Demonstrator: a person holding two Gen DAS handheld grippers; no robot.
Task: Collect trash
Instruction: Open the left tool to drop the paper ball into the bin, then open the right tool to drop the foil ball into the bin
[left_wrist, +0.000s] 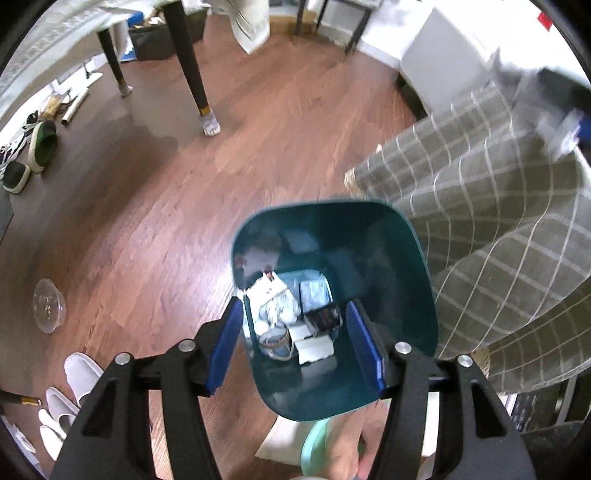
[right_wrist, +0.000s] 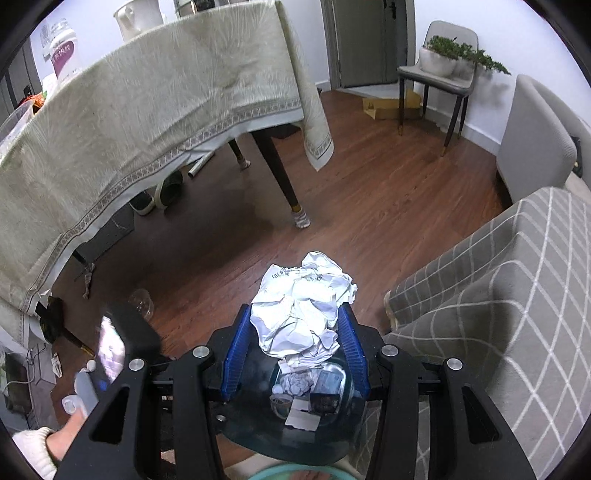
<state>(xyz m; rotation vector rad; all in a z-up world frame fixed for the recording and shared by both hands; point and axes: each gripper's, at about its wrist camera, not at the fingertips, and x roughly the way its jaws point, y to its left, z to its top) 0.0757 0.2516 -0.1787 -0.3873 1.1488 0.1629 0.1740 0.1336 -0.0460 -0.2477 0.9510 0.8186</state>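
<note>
A teal trash bin (left_wrist: 391, 266) stands on the wood floor with several pieces of trash (left_wrist: 291, 321) in its bottom. My left gripper (left_wrist: 295, 347) hovers over the bin's near rim, open and empty, its blue pads spread wide. My right gripper (right_wrist: 295, 347) is shut on a crumpled white paper ball (right_wrist: 301, 314) and holds it above the bin (right_wrist: 251, 424), whose contents show below the pads. A clear plastic cup (left_wrist: 48, 310) lies on the floor at the left; it also shows in the right wrist view (right_wrist: 142, 301).
A sofa under a grey checked blanket (left_wrist: 491, 240) stands right beside the bin. A table with a pale cloth (right_wrist: 147, 110) and dark legs (right_wrist: 282, 177) stands to the far left. White slippers (left_wrist: 77, 373) and shoes (left_wrist: 40, 147) lie on the floor. A chair (right_wrist: 432, 81) stands at the back.
</note>
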